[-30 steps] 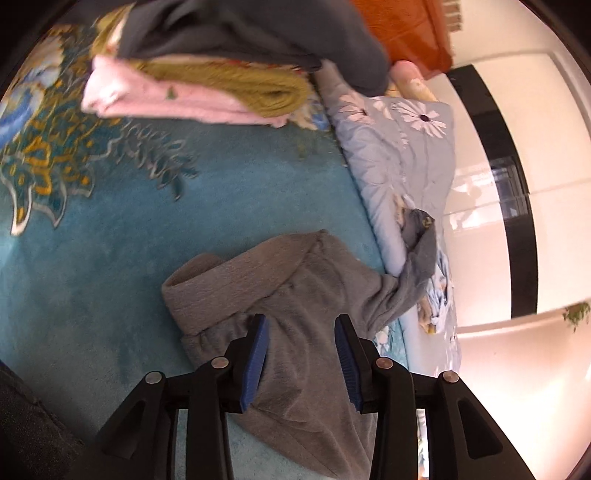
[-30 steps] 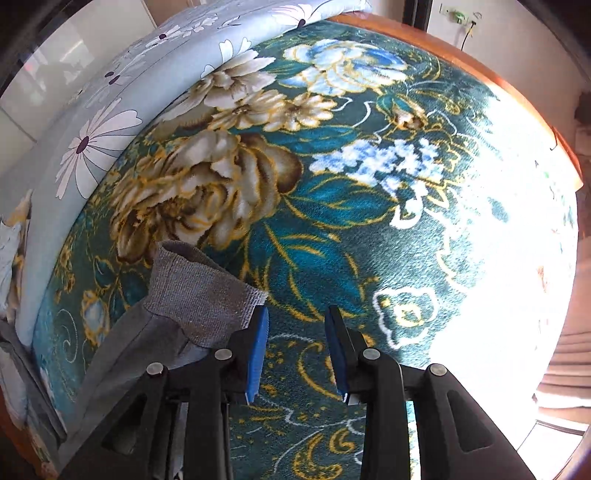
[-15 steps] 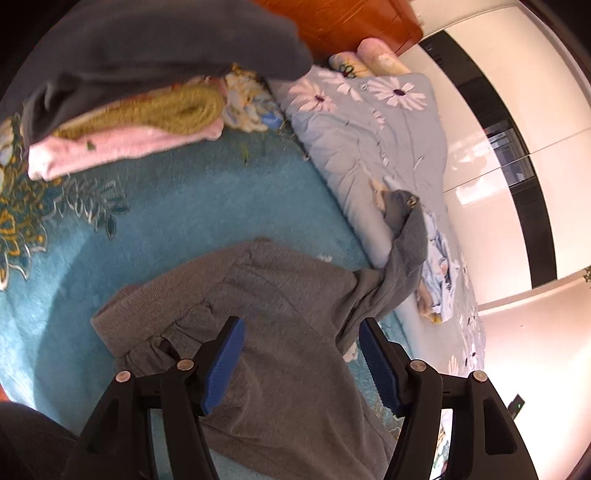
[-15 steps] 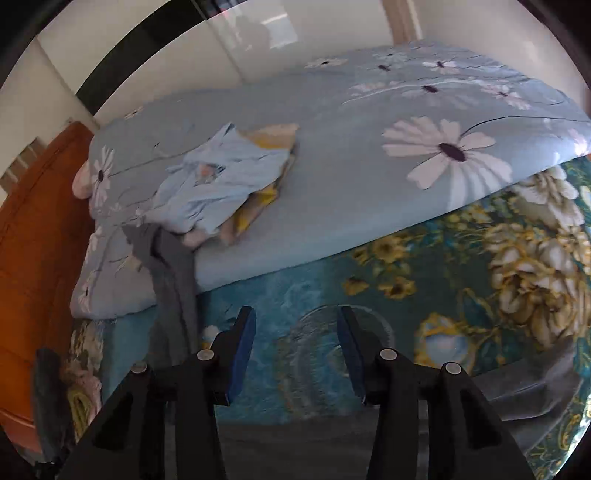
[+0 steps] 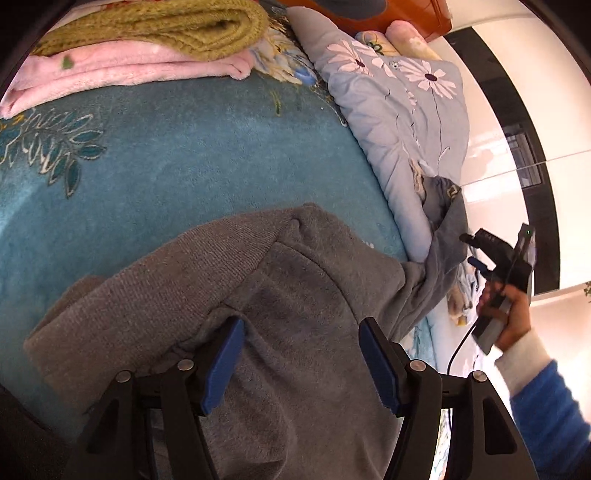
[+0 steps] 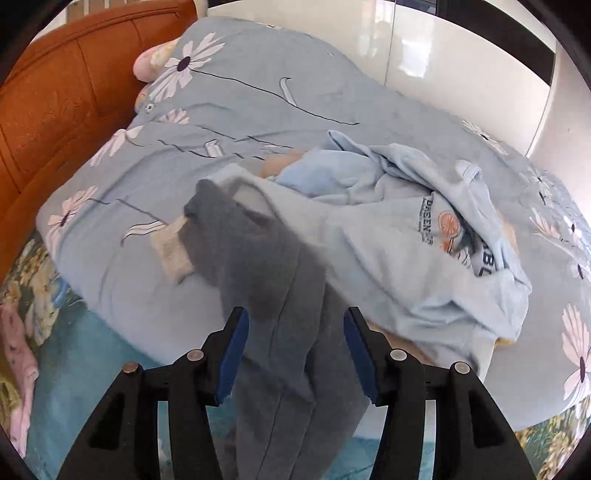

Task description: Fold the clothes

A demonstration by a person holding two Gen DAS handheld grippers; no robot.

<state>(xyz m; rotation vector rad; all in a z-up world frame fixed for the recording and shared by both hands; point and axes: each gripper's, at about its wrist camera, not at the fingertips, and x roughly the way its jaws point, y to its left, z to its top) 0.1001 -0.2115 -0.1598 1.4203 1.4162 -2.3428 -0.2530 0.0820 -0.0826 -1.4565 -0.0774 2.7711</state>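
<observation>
Left wrist view: left gripper (image 5: 301, 360) spread wide, blue pads apart, nothing between them but the grey sweater (image 5: 236, 295) lying just beneath. Sweater spread flat on the teal floral blanket (image 5: 177, 155), ribbed hem toward the left, 1 sleeve (image 5: 441, 240) trailing right and up onto the edge of the pale blue daisy-print duvet (image 5: 399, 110). Beyond, at the top, a folded pink garment (image 5: 122, 70) with a folded olive knit (image 5: 166, 29) stacked on it. At the right edge, the right gripper (image 5: 476, 251) held in a hand (image 5: 506, 314) with a white cuff and blue sleeve, hovering near the end of the grey sleeve; fingers too small and dark here to judge.

Right wrist view: right gripper (image 6: 295, 350) spread wide, pads apart, holding nothing. Grey sleeve (image 6: 266, 280) running up between the 2 fingers and past them, its cuff end draped on the duvet (image 6: 258, 110); contact with the pads not clear. Just right of the sleeve, touching it, a crumpled light blue printed shirt (image 6: 424, 229) heaped on the duvet, with an orange-fruit logo and dark lettering. Orange wooden headboard (image 6: 66, 103) at the upper left, a pink pillow edge (image 6: 147, 62) beside it. Strip of teal blanket (image 6: 92, 350) at the lower left.
</observation>
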